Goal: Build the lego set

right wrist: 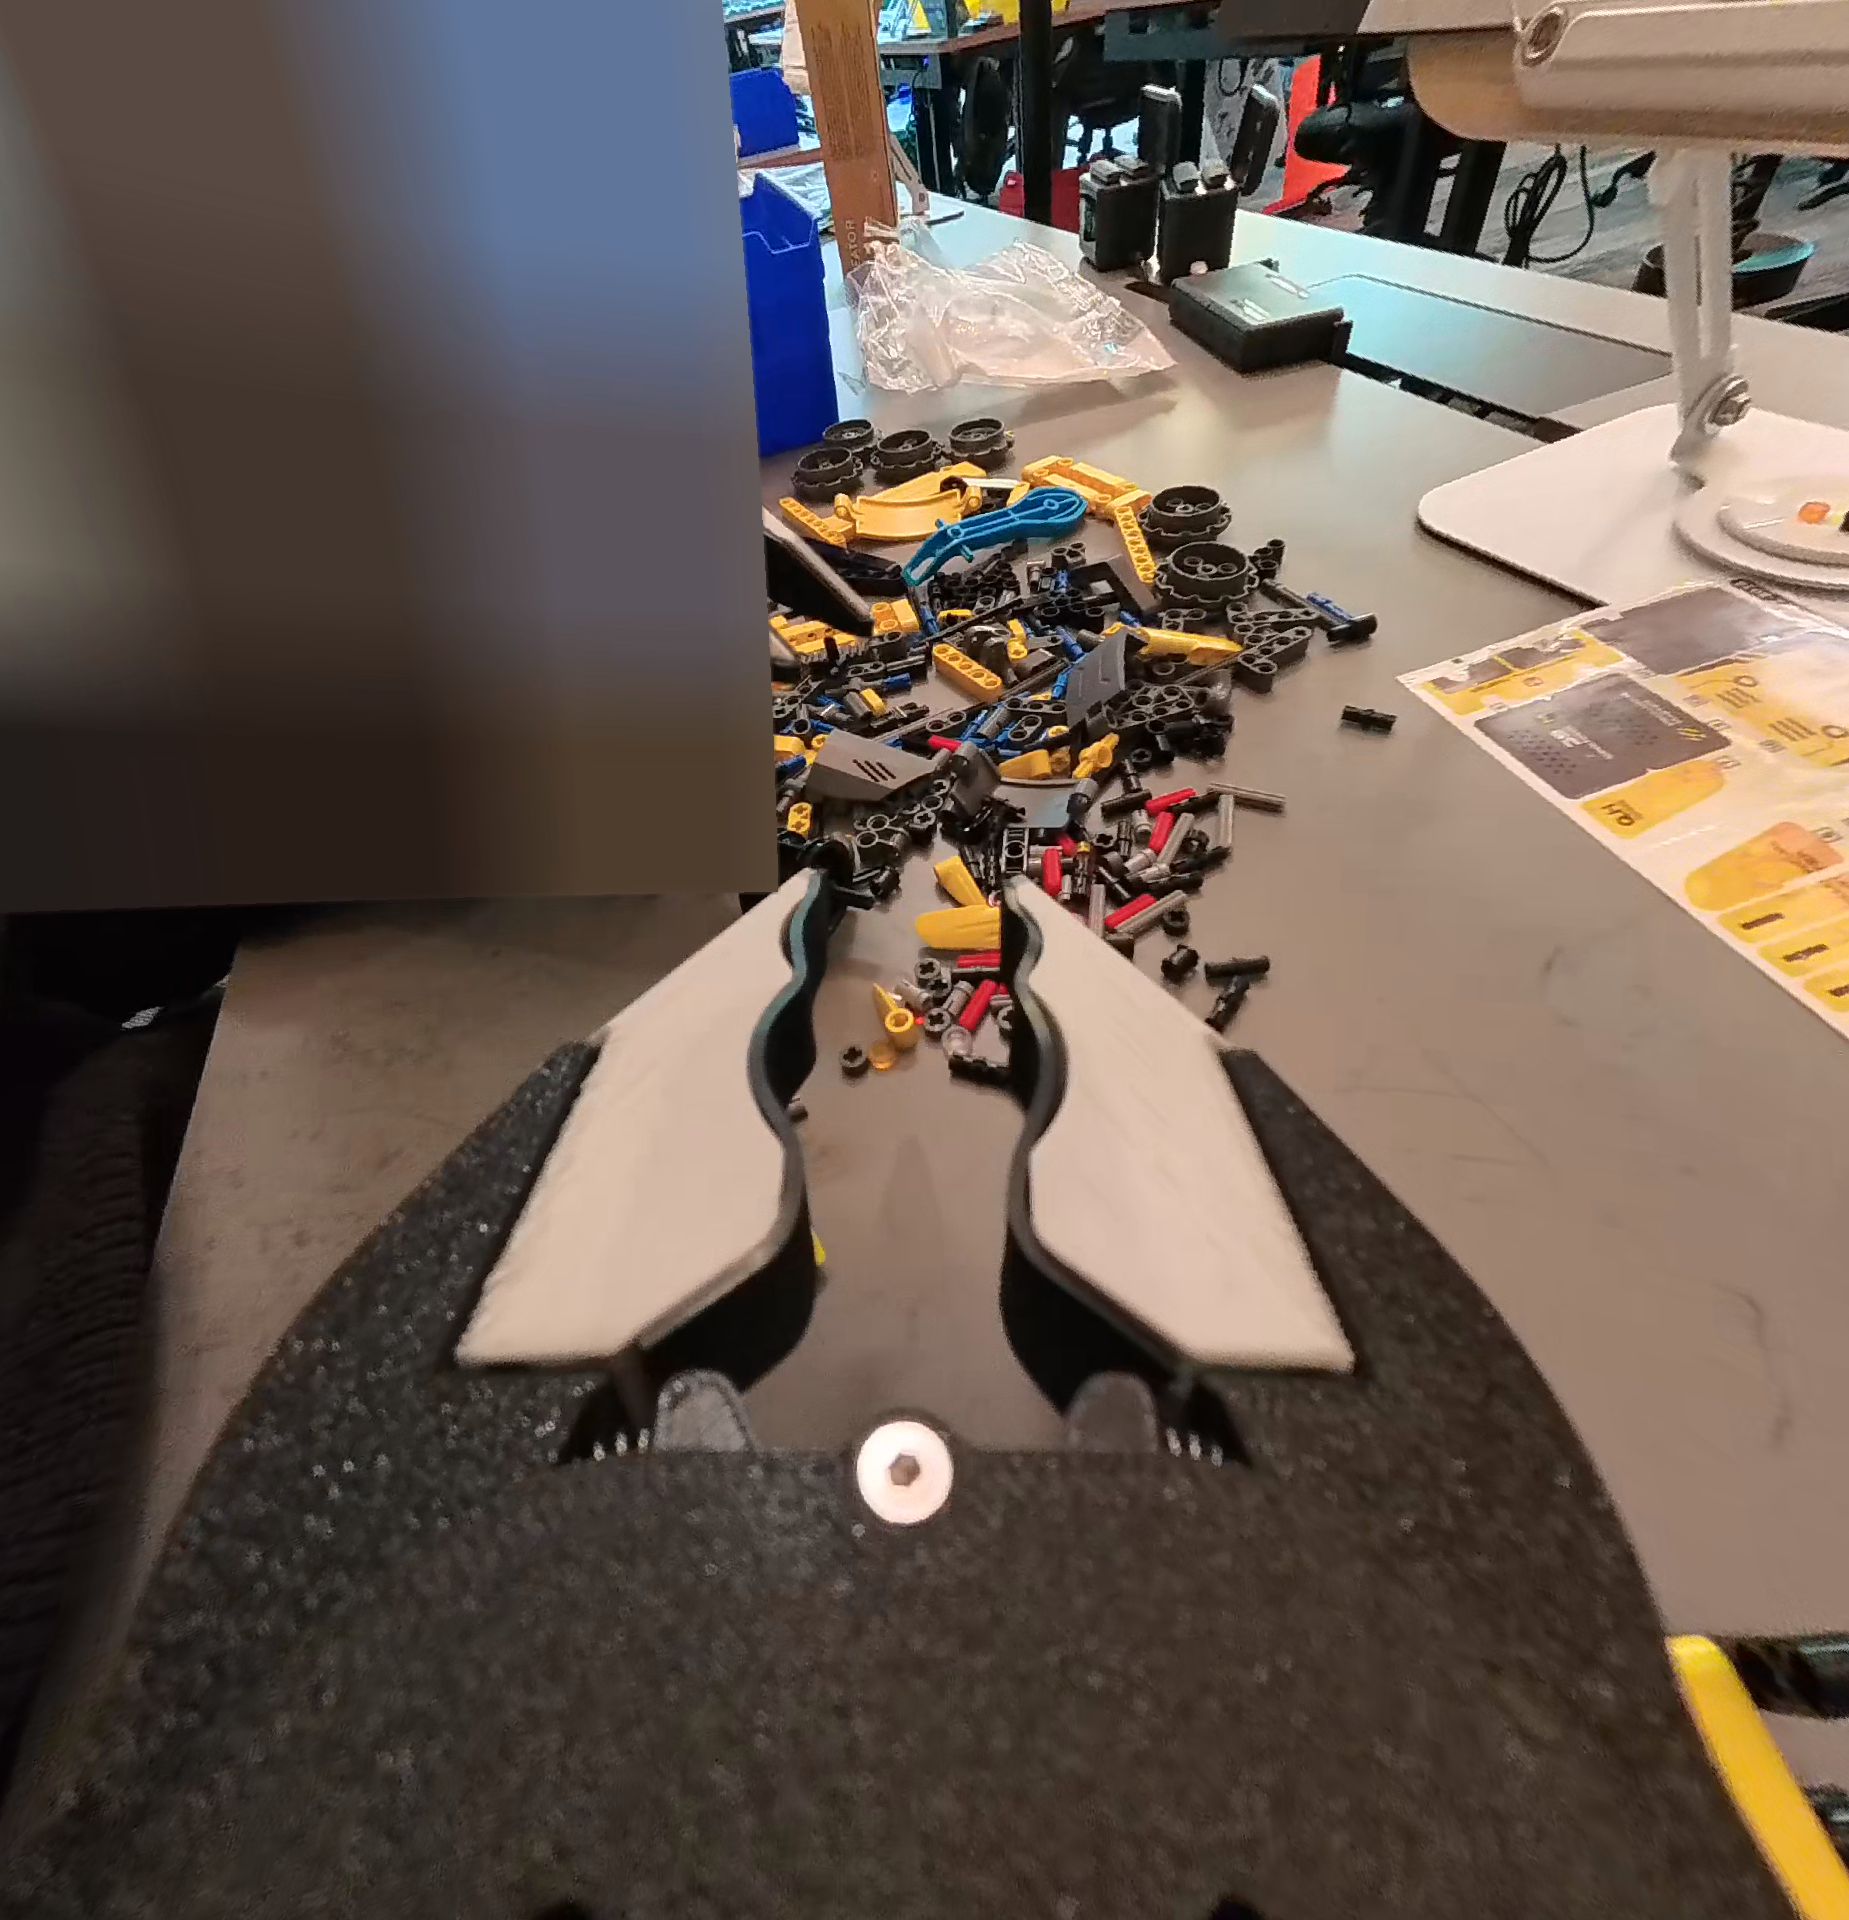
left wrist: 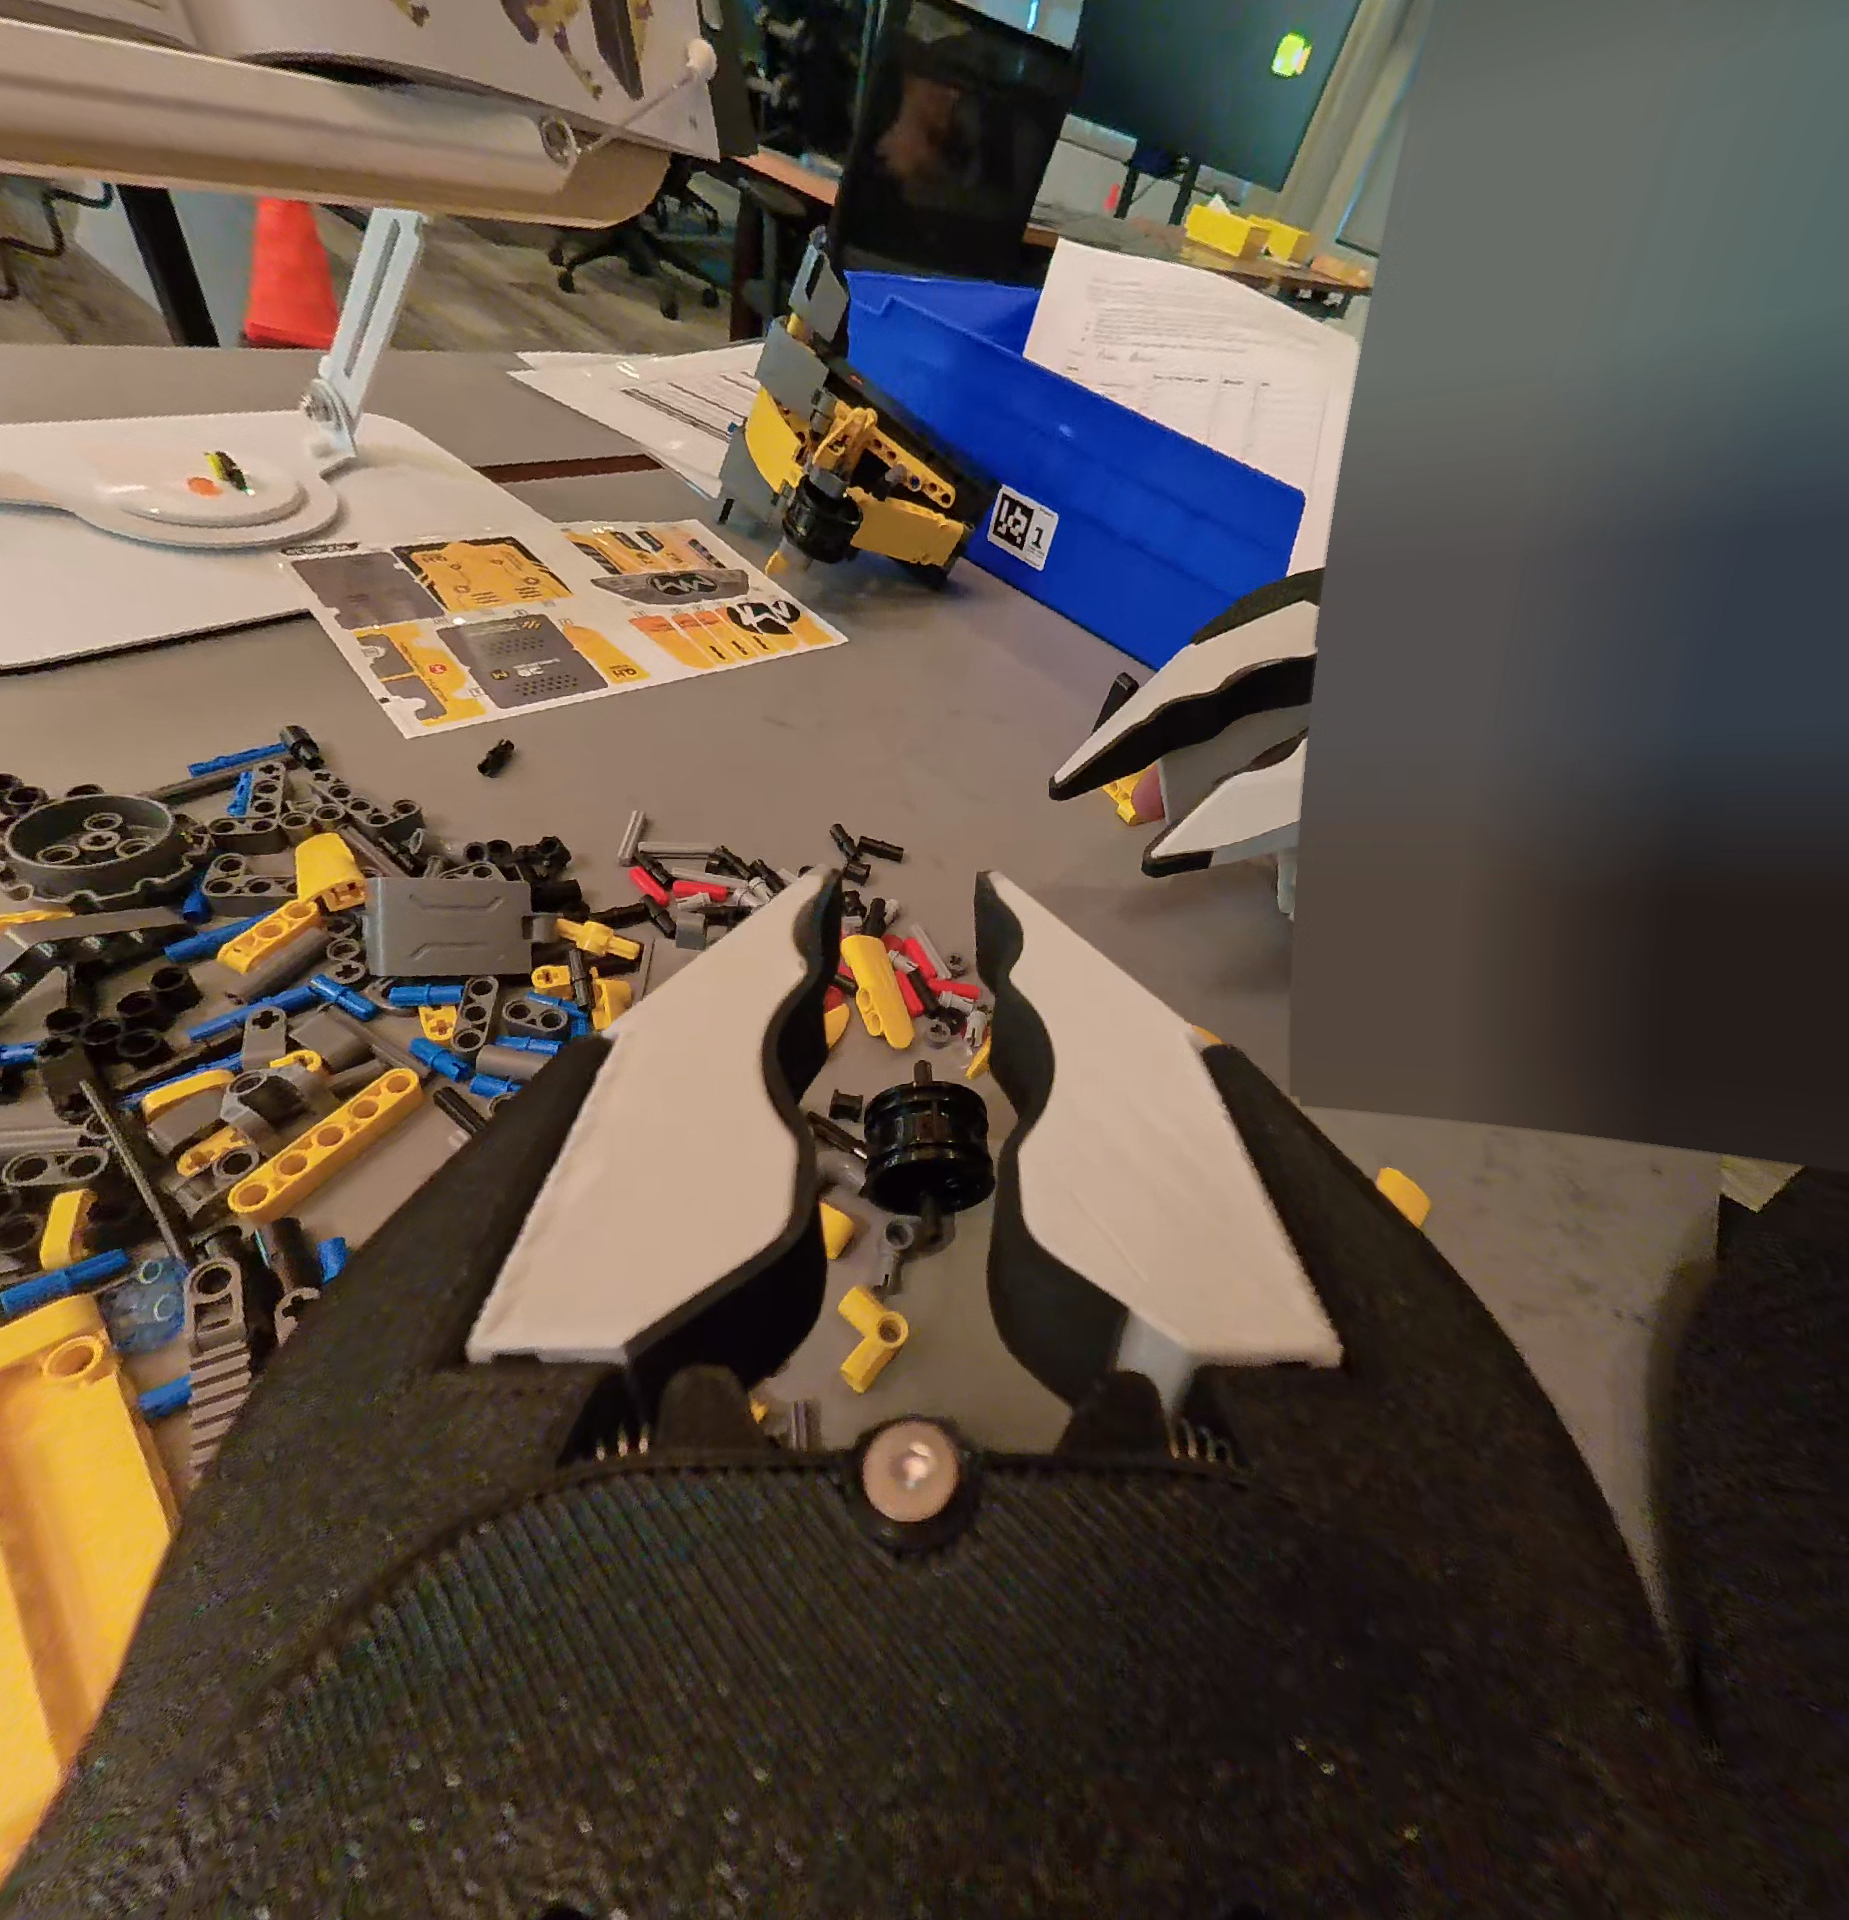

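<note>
Your left gripper (left wrist: 904, 883) hangs spread over a black wheel (left wrist: 928, 1143); your right gripper (right wrist: 909, 883) gapes, empty, over scattered pins (right wrist: 1138, 883).

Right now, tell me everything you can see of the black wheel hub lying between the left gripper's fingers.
The black wheel hub is a small glossy plastic spool with a grooved rim and a thin dark axle poking out of both ends. It lies tilted on the grey table, in the gap between the open fingers of the left hand-held gripper, touching neither. Small black, grey and yellow pieces lie close around it.
</note>
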The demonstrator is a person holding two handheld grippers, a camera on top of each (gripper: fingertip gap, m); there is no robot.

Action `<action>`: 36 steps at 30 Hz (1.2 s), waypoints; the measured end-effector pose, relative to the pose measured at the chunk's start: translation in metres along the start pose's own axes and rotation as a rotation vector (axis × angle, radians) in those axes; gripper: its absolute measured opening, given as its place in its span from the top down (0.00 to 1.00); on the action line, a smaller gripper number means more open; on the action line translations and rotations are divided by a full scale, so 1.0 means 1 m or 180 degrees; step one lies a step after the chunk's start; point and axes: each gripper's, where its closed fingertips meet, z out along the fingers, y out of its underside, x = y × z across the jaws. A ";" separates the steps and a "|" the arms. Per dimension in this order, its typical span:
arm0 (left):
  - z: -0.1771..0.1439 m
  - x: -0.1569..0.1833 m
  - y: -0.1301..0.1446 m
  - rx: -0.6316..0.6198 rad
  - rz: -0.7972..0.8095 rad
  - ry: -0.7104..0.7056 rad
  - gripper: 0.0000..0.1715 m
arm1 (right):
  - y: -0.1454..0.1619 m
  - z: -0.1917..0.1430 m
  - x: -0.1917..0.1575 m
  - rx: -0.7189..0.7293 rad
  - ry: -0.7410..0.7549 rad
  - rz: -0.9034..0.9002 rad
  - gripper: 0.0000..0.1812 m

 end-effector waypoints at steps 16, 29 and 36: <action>0.002 0.009 0.003 -0.0031 0.0050 0.0155 0.83 | 0.001 0.001 0.001 -0.0016 0.0050 -0.0032 0.82; 0.004 0.013 0.000 -0.0014 0.0122 0.0173 0.84 | 0.000 0.000 0.006 0.0001 0.0035 0.0123 0.81; -0.022 -0.011 -0.034 0.0647 0.0032 -0.0268 1.00 | -0.001 -0.002 0.008 0.0047 0.0020 0.0215 0.81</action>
